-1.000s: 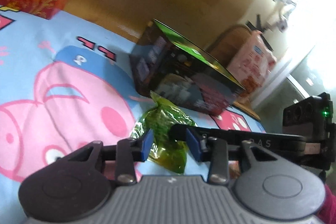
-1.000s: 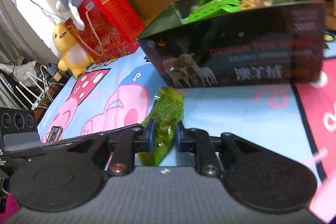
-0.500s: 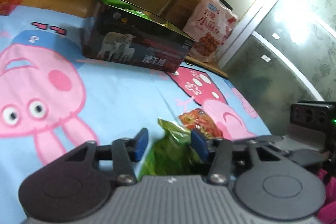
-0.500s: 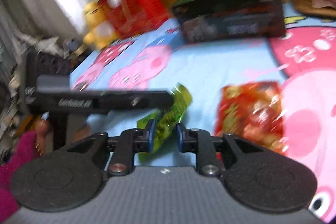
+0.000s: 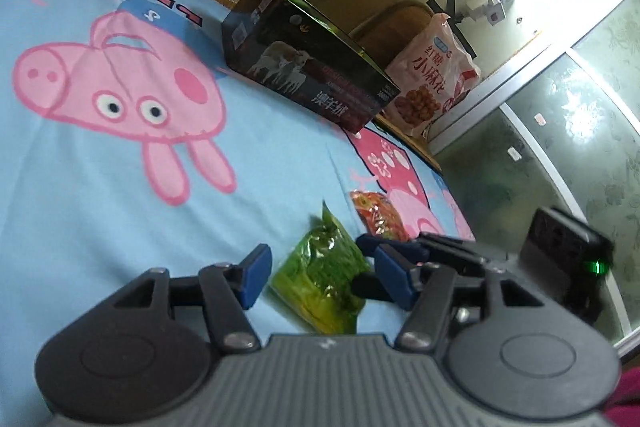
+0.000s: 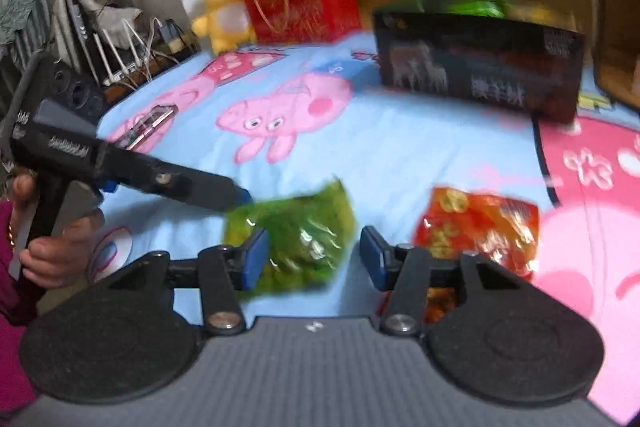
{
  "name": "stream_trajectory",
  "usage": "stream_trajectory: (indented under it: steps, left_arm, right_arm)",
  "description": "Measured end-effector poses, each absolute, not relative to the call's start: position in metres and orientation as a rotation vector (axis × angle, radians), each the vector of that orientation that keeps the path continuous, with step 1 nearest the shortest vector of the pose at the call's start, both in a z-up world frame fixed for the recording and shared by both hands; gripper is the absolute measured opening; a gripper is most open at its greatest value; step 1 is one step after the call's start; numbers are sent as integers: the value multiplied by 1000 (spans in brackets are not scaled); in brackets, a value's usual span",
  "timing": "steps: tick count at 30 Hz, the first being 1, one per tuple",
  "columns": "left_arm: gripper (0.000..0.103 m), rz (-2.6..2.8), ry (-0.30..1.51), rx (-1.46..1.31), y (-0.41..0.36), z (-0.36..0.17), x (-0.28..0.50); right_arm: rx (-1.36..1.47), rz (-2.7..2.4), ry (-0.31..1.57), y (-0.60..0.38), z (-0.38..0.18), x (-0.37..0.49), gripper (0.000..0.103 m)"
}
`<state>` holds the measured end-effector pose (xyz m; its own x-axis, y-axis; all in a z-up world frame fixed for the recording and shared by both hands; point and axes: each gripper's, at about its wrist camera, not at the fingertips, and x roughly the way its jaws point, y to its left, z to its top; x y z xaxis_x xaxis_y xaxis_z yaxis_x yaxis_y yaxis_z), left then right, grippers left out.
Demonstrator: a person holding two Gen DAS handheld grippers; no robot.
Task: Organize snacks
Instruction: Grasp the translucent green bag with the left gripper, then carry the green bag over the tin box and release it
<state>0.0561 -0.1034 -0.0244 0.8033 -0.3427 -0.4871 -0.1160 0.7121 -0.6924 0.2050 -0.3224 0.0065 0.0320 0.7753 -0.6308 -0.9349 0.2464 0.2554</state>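
Red crinkly snack packet [image 6: 478, 231] lies just beside your crinkly green snack packet [image 6: 298, 241] on the cartoon-pig bedsheet [image 6: 400, 147]; the dark cardboard box [image 6: 480, 67] sits well beyond. Your left tongs [image 5: 320, 277] and right tongs [image 6: 312, 257] have just been opening, spread around the green packet without pinching.

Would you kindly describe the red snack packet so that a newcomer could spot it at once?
Start from the blue cartoon-pig sheet and the dark box standing on it. Nearer the camera two packets lie flat on the sheet; the red snack packet lies right of the green packet, printed red and orange.
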Motion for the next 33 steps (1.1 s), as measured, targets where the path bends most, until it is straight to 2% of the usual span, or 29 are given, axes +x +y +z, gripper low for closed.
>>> stream_trajectory:
  steps: [3,9,15,18,19,24,27,29,33]
  left_arm:
    - [55,-141,639,-765,-114,-25,66]
    - [54,-141,651,-728,-122,-22,74]
    - [55,-199,607,-786,-112,-16,69]
    - [64,-192,598,-786,-108,-11,70]
    - [72,-170,605,-781,-106,-11,71]
    - [80,-211,591,-852,-98,-17,72]
    - [76,-250,591,-859,-102,-15,80]
    - [70,-266,581,-849,-104,-10,90]
    - [70,-280,553,-822,-99,9,112]
  right_arm:
    - [-234,1353,763,-318,5,193,42]
    - [-191,1324,702,-325,6,186,33]
    - [-174,1333,617,-330,18,183,29]
    - [-144,1304,602,-330,23,191,29]
    - [-130,1293,607,-330,24,195,29]
    - [25,1256,703,-335,23,221,28]
    - [114,1249,750,-335,25,236,27]
    - [137,1233,749,-333,30,244,26]
    - [150,1212,700,-328,46,260,26]
